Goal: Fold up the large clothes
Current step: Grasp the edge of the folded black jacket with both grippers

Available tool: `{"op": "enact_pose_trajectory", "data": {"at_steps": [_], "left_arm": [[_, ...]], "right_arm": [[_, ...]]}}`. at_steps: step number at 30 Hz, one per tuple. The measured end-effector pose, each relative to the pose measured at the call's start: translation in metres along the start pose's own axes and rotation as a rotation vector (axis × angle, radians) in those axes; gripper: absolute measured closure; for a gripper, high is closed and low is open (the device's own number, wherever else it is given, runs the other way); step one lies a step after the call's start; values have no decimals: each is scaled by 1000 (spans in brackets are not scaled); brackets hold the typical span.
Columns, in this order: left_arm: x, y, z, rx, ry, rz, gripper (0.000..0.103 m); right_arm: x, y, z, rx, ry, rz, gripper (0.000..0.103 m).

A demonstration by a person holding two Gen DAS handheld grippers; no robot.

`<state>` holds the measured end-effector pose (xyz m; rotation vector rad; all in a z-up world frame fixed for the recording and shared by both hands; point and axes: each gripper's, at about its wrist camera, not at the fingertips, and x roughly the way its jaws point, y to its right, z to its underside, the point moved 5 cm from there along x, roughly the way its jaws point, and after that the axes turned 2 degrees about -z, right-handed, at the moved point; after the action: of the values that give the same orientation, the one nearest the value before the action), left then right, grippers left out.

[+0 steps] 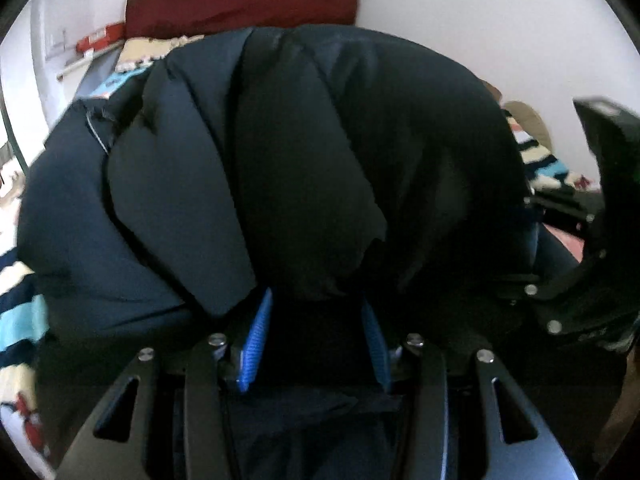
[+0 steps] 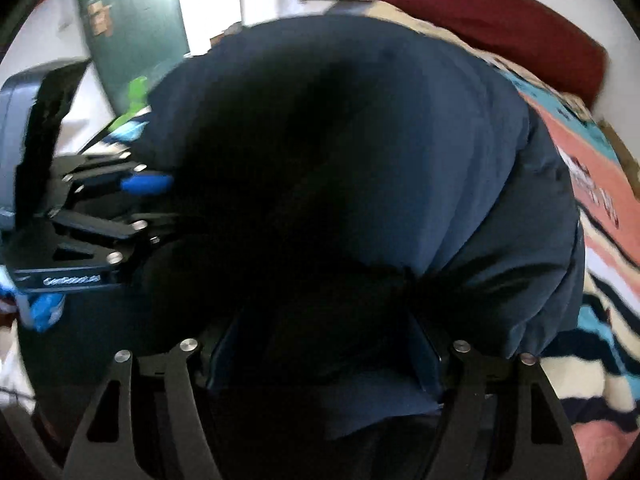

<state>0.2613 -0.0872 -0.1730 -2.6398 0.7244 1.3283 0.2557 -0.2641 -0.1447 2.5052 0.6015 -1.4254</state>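
A: Jacket, dark navy and puffy, lies bunched on a striped blanket on the bed. What has the left gripper got?
B: A thick fold of it, squeezed between the blue pads, jaws partly apart.
A: And the right gripper?
B: Wider apart, with another bunch of that cloth filling the gap and seemingly clamped. Red headboard beyond.

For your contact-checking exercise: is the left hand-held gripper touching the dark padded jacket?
Touching. The left wrist view shows the jacket bunched between the left hand-held gripper and pressing against its blue fingers.
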Motion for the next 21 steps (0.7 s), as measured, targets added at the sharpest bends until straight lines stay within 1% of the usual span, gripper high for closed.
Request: {"op": "enact_pose_trajectory", "data": {"at_steps": [4,6,8,11,14,17,21], "left_arm": [[44,-15,-29,-43,-8,-38,61],[55,-22,-39,-81,-18,-47,61],[58,-23,-40,-96,-28,-52,61],[47,-21,-34,-91,-24,-41,61],[28,-20,-32,-121,-24,-10,60],[8,-21,-33,-136,-7,11,60],[-14,-31,-48,-132,26,16,60]], "right_arm": [[38,37,-19,100,31,47,30],[50,47,-30,121,31,69,30],[55,52,-38,138,21,76,30],[50,47,-35,135,9,68,30],[36,42,-32,122,7,33,29],[19,40,-34,134,28,12,29],[-11,33,-35,96,77,11,26]]}}
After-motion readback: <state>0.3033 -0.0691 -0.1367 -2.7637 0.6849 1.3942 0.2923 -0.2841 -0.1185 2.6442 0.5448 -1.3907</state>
